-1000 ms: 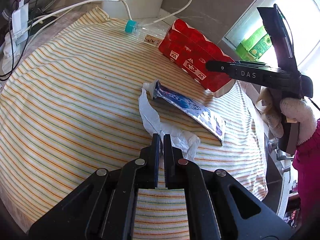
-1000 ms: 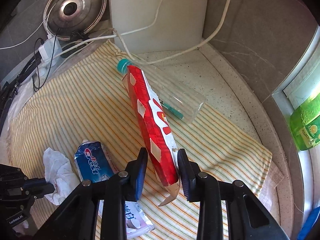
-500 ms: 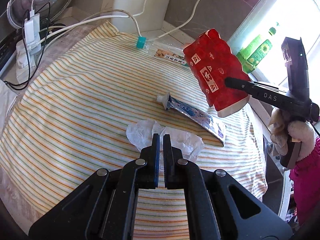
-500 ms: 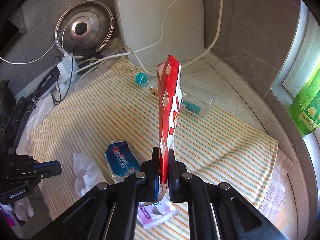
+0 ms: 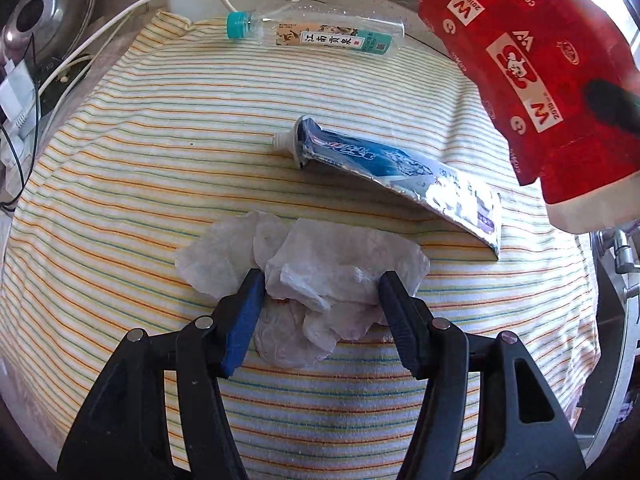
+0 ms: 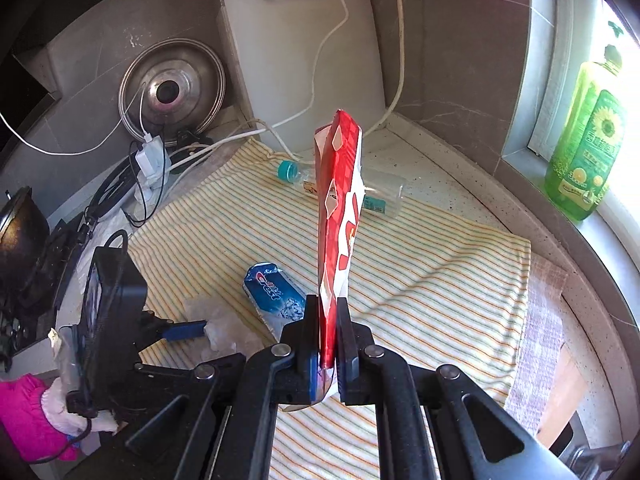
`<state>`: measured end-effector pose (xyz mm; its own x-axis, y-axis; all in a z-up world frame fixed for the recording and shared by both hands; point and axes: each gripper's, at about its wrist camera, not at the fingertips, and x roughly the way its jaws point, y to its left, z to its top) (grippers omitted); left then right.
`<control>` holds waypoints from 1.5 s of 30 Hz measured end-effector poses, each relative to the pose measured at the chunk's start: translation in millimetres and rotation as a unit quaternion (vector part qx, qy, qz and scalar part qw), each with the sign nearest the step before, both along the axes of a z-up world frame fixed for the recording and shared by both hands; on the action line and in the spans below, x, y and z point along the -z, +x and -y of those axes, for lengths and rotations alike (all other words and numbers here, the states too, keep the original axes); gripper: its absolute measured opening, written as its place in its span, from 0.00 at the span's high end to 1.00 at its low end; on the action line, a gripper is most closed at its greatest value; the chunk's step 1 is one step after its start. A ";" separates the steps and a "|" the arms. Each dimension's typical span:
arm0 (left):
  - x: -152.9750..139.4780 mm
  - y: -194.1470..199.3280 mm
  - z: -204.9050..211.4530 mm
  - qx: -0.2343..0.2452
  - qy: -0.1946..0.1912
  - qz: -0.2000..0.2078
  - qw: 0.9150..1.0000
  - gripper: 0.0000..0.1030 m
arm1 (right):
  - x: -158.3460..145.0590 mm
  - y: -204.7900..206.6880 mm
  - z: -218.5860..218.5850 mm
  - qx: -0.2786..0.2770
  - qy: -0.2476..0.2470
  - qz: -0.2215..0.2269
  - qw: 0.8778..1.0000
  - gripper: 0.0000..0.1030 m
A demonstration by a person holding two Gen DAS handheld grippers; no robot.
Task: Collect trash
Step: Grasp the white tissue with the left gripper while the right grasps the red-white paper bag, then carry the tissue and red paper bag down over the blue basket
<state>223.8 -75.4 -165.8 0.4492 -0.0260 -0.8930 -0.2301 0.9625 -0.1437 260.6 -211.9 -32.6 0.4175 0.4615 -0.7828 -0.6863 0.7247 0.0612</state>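
A crumpled white tissue point(image 5: 320, 256) lies on the striped cloth point(image 5: 160, 168). My left gripper point(image 5: 322, 284) points down over it, jaws opening, one finger on each side of the wad and neither squeezing it. A blue toothpaste tube point(image 5: 384, 160) lies just beyond, and a clear plastic bottle point(image 5: 320, 38) with a teal cap lies at the cloth's far edge. My right gripper point(image 6: 328, 312) is shut on the bottom edge of a flattened red carton point(image 6: 340, 220) and holds it upright above the cloth. The carton point(image 5: 532, 72) also fills the upper right of the left wrist view.
A pot lid point(image 6: 172, 88) and a white cutting board point(image 6: 304, 52) lean on the back wall. White cables and a charger point(image 6: 148, 156) lie at the back left. A green detergent bottle point(image 6: 584, 140) stands on the window sill. A sink rim point(image 5: 624, 320) borders the cloth on the right.
My left gripper went from shut to open and dropped closer, its fingers now either side of the tissue. My right gripper closed on the red carton and lifted it off the cloth.
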 end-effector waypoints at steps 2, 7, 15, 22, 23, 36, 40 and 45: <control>-0.2 -1.0 -1.2 0.000 0.001 0.008 1.000 0.61 | -1.7 -5.2 6.2 0.007 0.002 0.002 1.000 0.96; -4.3 -10.7 -12.5 0.007 -0.035 0.026 0.999 0.90 | -2.3 -18.0 22.4 0.025 0.011 0.000 1.000 0.96; -26.6 -41.6 -26.2 0.003 -0.063 0.049 0.997 0.95 | 4.1 -41.6 40.2 0.055 0.033 -0.019 0.998 0.96; -43.0 -80.0 -39.0 0.014 -0.065 0.066 0.996 0.95 | 7.5 -74.9 42.6 0.066 0.055 -0.042 0.995 0.96; -45.0 -86.5 -41.3 0.016 -0.066 0.068 0.995 0.95 | 8.1 -81.8 41.5 0.066 0.057 -0.044 0.995 0.96; -54.5 -176.9 -68.1 0.040 -0.072 0.070 0.994 0.95 | 24.3 -186.4 14.8 0.047 0.086 -0.090 0.991 0.96; -48.8 -202.9 -73.1 0.046 -0.079 0.064 0.994 0.95 | 33.1 -216.5 6.5 0.039 0.087 -0.106 0.990 0.96; -37.3 -230.8 -75.4 0.054 -0.087 0.051 0.993 0.95 | 47.6 -253.1 -1.7 0.032 0.077 -0.123 0.989 0.96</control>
